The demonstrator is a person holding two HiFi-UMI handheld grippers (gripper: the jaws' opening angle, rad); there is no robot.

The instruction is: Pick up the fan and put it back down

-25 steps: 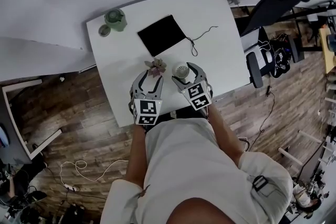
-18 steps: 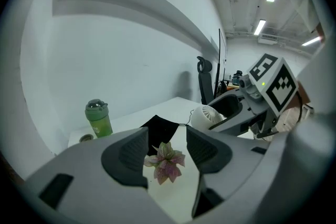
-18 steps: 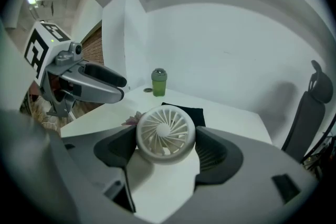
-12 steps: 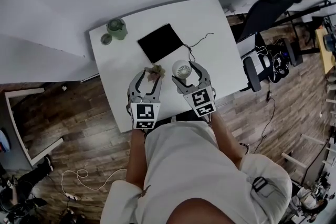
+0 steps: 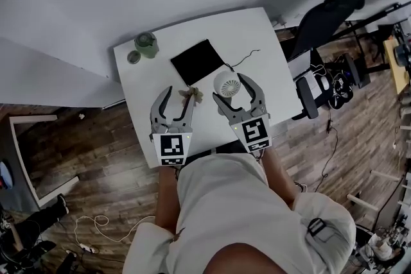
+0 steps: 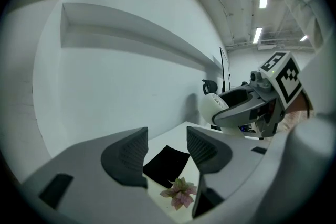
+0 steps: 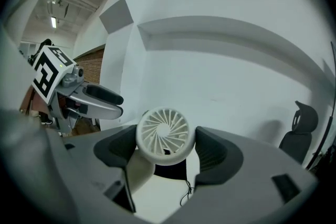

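Over the table (image 5: 260,42): two claws
Right claw (image 7: 167,148): jaws wide, clamped on the fan (image 7: 164,131), held off the table
Left claw (image 6: 165,150): jaws apart, empty; flower (image 6: 180,192) below, untouched

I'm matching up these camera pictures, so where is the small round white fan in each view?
Head view: small round white fan, centre, in the right claw.
Left gripper view: right of centre, in that claw.
Right gripper view: dead centre, between the jaws.
Shared landmark: flat black square mat.
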